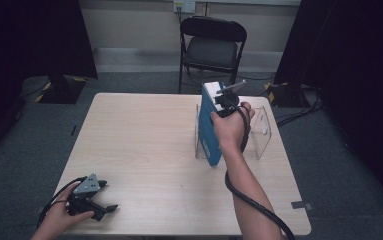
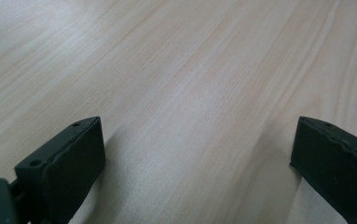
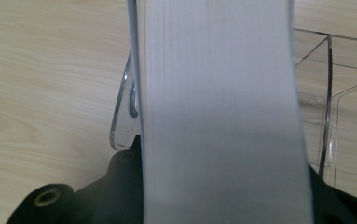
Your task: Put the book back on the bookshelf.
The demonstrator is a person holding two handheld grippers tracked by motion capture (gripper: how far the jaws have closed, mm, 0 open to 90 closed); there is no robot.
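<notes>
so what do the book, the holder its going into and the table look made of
Book: paper pages, white page edge showing, with a smooth blue cover. Holder: clear hard plastic, probably acrylic, see-through with glossy edges. Table: pale matte wood-grain top, possibly laminate.

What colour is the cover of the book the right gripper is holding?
Blue, with white page edges; the book shows its cover best in the high view, clamped by the right gripper.

I see a recording studio or lab: black curtains (image 1: 24, 35) flank the wooden counter (image 1: 144, 145), with a folding chair (image 1: 212, 45) and floor cables (image 1: 299, 107) beyond my right hand-held gripper (image 1: 227, 102).
</notes>
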